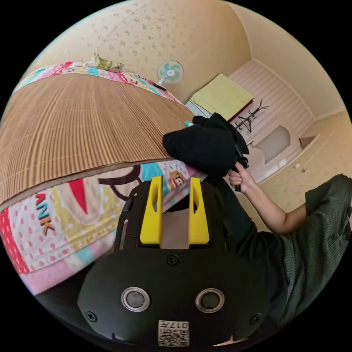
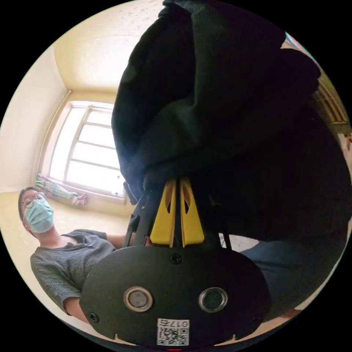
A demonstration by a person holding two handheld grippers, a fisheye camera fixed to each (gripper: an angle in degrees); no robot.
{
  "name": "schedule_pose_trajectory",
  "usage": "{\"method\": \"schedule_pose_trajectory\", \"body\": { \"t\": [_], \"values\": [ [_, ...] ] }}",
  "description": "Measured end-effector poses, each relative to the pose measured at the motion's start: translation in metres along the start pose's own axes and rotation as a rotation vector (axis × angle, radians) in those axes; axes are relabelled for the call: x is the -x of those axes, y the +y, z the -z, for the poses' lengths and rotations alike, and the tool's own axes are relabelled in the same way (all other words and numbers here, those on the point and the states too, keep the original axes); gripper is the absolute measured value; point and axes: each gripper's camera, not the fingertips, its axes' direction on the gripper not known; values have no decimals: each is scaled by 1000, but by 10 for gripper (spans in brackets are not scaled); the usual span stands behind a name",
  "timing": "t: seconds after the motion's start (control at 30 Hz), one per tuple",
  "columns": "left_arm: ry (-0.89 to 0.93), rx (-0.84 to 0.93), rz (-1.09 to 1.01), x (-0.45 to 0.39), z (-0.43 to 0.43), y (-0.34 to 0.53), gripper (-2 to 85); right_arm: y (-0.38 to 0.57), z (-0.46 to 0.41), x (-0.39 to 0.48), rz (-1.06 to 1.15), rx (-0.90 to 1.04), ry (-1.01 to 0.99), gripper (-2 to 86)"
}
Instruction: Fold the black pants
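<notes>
A: What are the left tongs [image 1: 175, 183] doing?

B: They are standing released, the two yellow jaws apart with nothing between them. They are hanging just off the near edge of the bed [image 1: 66, 216], over its patterned, brightly coloured quilt.

A: And the black pants [image 1: 205, 146]?

B: In the left gripper view they are sitting as a dark bunched bundle at the corner of the bed, where the bamboo mat [image 1: 80, 121] is ending and the quilt is showing. The person's hand [image 1: 240, 178] is gripping the handle of the right tool just beside the bundle, with the forearm and a grey sleeve [image 1: 322, 220] reaching in from the side.

A: Are the right tongs [image 2: 176, 183] holding them?

B: Yes. In the right gripper view the yellow jaws are pressed nearly together, clenched on a fold of the black pants [image 2: 227, 121], and the cloth is bulging up above the tips in thick folds.

A: Anything else around?

B: A small fan [image 1: 169, 72] is standing against the wall beyond the bed, and a yellow-green cloth [image 1: 222, 96] is lying over furniture near it. In the right gripper view a bright window [image 2: 88, 146] is showing behind the person [image 2: 62, 264], who is wearing a grey top.
</notes>
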Motion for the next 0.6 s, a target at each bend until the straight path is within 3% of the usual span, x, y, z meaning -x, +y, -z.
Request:
{"method": "schedule_pose_trajectory", "body": {
  "t": [0.07, 0.17, 0.4, 0.6],
  "values": [
    [65, 154, -102, -40, -44, -17, 138, -12, -19, -2, -3, 1, -138, 21],
    [74, 204, -125, -63, -64, -34, 180, -35, -35, 6, 14, -25, -361, 10],
    [73, 110, -24, -71, -73, -83, 205, -89, -58, 93, 158, 34, -144, -1],
    [133, 38, 48, -73, -92, -113, 88, -110, -57, 125, 233, 89, -220, -1]
  ]
}}
